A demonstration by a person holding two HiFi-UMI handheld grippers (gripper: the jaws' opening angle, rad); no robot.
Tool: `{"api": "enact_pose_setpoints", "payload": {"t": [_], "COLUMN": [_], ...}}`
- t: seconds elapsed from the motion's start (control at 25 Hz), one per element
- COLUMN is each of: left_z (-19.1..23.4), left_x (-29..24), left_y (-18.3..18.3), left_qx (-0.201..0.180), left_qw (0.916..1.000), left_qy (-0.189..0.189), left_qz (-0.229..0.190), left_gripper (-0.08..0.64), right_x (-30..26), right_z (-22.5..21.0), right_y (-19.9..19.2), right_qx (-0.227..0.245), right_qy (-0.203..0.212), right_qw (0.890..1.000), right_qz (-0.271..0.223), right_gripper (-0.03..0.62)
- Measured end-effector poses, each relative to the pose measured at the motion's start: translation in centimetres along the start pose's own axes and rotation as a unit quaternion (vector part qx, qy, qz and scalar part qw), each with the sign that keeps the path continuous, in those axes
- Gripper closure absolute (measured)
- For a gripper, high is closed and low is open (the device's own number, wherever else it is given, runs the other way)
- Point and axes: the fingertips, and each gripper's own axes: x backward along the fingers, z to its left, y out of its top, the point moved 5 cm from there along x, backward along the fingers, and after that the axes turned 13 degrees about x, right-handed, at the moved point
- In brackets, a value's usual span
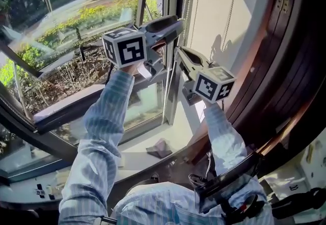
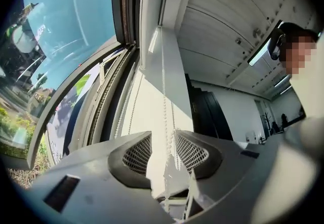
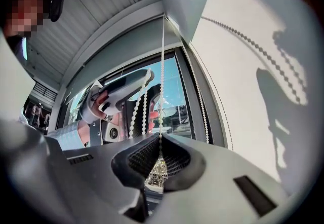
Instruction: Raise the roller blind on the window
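Note:
The white roller blind (image 1: 219, 10) hangs to the right of the window frame. Its white bead chain (image 3: 162, 66) drops from the top of the frame. My right gripper (image 3: 161, 153) is shut on one strand of that chain, which runs straight up from its jaws. The left gripper (image 2: 163, 153) is held higher, just above the right one in the head view. It stands open, and the chain's strands (image 2: 164, 111) hang between its mesh pads (image 2: 137, 154) without being pressed. From the head view both grippers, left (image 1: 175, 26) and right (image 1: 178, 52), point at the frame.
Window glass (image 1: 61, 30) fills the left, with shrubs and a street outside. A crumpled cloth (image 1: 159, 148) lies on the white sill (image 1: 137, 160). A dark curved wooden panel (image 1: 290, 66) stands close on the right. Striped sleeves (image 1: 102, 137) reach up from below.

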Motion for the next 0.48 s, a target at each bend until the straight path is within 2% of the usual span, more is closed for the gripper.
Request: {"api": "enact_pose_setpoints", "payload": {"t": [0.12,0.16,0.2,0.24,0.36,0.48], "left_z": [-0.6,-0.6,-0.4,-0.2,0.2,0.8], "left_x": [-1.4,-1.6,-1.8,-1.9,-1.9,-2.2], "left_y": [0.3,0.2,0.1,-0.1,-0.7,-2.1], "left_qx": [-0.017,-0.029,-0.039,-0.041,-0.014,-0.036], "left_qw": [0.9998,0.9996,0.9992,0.9990,0.9998,0.9985], "left_qy": [0.000,0.007,0.012,0.015,0.009,0.036], "left_qz": [-0.006,-0.004,-0.002,-0.002,-0.005,0.020], "left_gripper": [0.446,0.527,0.540,0.541,0.545,0.546], "right_x": [-0.1,-0.1,-0.1,-0.1,0.0,0.2], "right_z": [0.2,0.2,0.2,0.2,-0.1,-0.5], "right_y": [0.1,0.1,0.1,0.0,-0.4,-2.2], "right_qx": [0.000,0.000,0.001,0.002,0.002,-0.004], "right_qy": [0.000,-0.001,-0.002,-0.004,-0.007,-0.012], "right_qw": [1.000,1.000,1.000,1.000,1.000,1.000], "right_qz": [-0.002,-0.003,-0.004,-0.003,0.001,0.023], "right_gripper": [0.583,0.583,0.583,0.583,0.583,0.583]}}
